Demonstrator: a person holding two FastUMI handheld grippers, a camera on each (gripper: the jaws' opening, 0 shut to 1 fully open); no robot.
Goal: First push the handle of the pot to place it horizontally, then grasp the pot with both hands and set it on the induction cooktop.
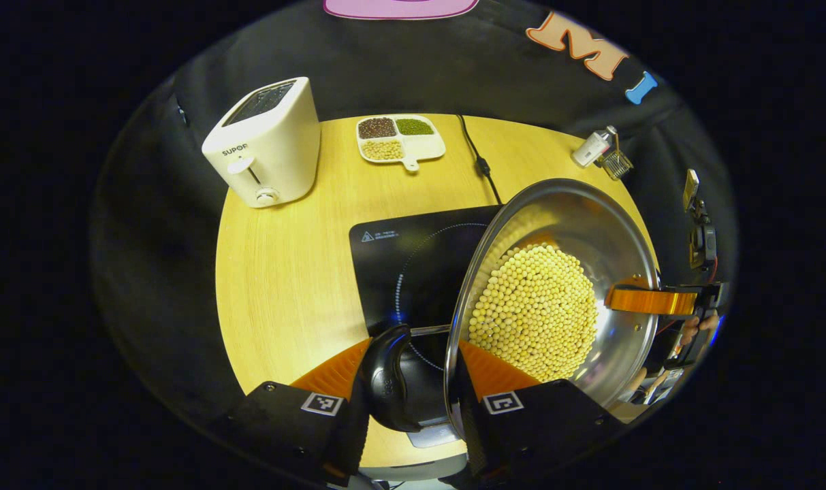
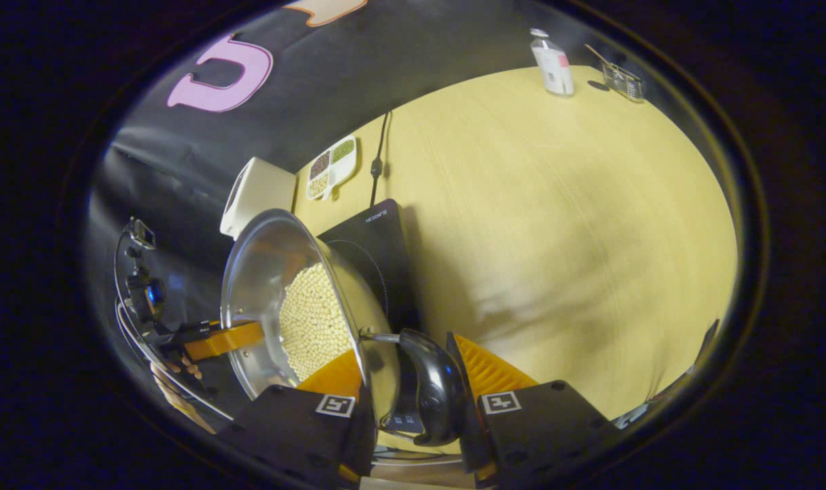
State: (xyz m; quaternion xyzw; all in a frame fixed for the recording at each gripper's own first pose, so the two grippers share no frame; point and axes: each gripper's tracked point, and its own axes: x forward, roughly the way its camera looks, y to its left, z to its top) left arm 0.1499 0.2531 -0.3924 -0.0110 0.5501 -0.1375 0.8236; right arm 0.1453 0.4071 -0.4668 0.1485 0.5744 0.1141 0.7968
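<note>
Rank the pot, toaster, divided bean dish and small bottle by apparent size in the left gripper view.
1. pot, though it is nearest the camera
2. toaster
3. divided bean dish
4. small bottle, at the table's far edge

Both claws grip the tilted pot point(image 1: 576, 286) of beans point(image 1: 535, 309) above the induction cooktop point(image 1: 406, 265).
</note>
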